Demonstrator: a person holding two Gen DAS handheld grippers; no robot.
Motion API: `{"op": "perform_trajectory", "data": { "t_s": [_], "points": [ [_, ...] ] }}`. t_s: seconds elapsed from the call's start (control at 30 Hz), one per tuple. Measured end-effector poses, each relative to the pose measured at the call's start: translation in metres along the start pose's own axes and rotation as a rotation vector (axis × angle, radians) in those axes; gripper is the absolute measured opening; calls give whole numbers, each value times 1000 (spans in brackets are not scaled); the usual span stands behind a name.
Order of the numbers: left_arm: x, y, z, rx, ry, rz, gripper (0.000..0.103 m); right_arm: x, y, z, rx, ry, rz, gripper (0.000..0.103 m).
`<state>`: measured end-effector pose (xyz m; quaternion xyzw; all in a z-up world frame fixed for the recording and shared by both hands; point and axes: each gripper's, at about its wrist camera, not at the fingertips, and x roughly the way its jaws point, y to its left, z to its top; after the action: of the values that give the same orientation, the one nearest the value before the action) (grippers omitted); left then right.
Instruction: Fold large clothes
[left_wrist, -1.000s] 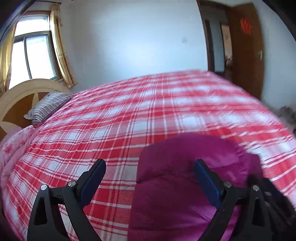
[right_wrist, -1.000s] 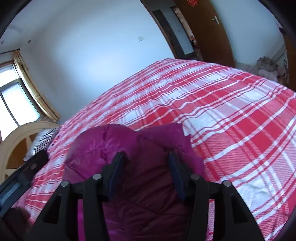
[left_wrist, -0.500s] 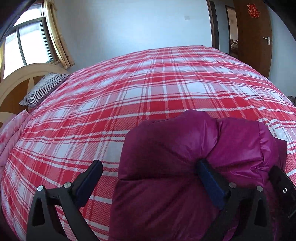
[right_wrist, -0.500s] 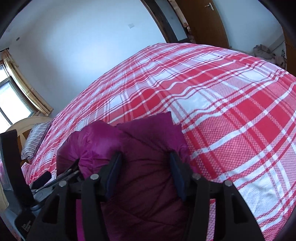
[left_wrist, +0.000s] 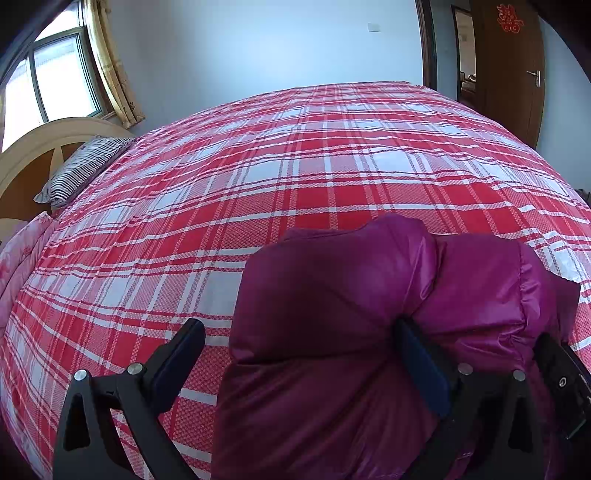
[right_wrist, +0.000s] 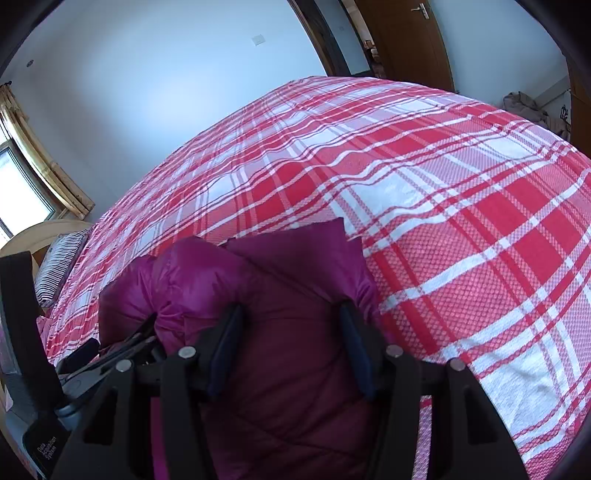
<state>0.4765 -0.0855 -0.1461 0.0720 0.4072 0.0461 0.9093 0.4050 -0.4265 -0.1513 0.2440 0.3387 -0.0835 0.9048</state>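
Note:
A magenta puffy jacket (left_wrist: 332, 317) lies folded in a thick bundle on the red plaid bed (left_wrist: 295, 155). My left gripper (left_wrist: 299, 354) is open wide; its right finger presses into a crease of the jacket while its left finger stands over bare sheet. In the right wrist view the jacket (right_wrist: 280, 295) fills the space between the fingers of my right gripper (right_wrist: 290, 332), which stands open about the bundle's width, both pads against the fabric. The left gripper's body (right_wrist: 92, 358) shows at the jacket's left side.
A striped pillow (left_wrist: 85, 166) and a cream headboard (left_wrist: 40, 144) are at the bed's far left. A pink quilt (left_wrist: 18, 258) lies at the left edge. A brown door (left_wrist: 513, 62) and a heap of clothes (right_wrist: 528, 107) are beyond the bed on the right.
Both grippers have lowered and moved forward with the jacket bundle toward the bed. The left gripper's right finger has sunk into the jacket's crease. Finger gaps look unchanged.

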Motion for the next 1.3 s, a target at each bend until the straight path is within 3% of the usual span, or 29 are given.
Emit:
{"op": "perform_trajectory", "data": {
  "t_s": [0.67,1.3],
  "points": [
    [5,1,-1,-12,14,-15,102,7,8,0,-45,19,-67,58],
    [14,7,0,-59,52,-75,103,12,16,-1,-86,41,-122,59]
  ]
}}
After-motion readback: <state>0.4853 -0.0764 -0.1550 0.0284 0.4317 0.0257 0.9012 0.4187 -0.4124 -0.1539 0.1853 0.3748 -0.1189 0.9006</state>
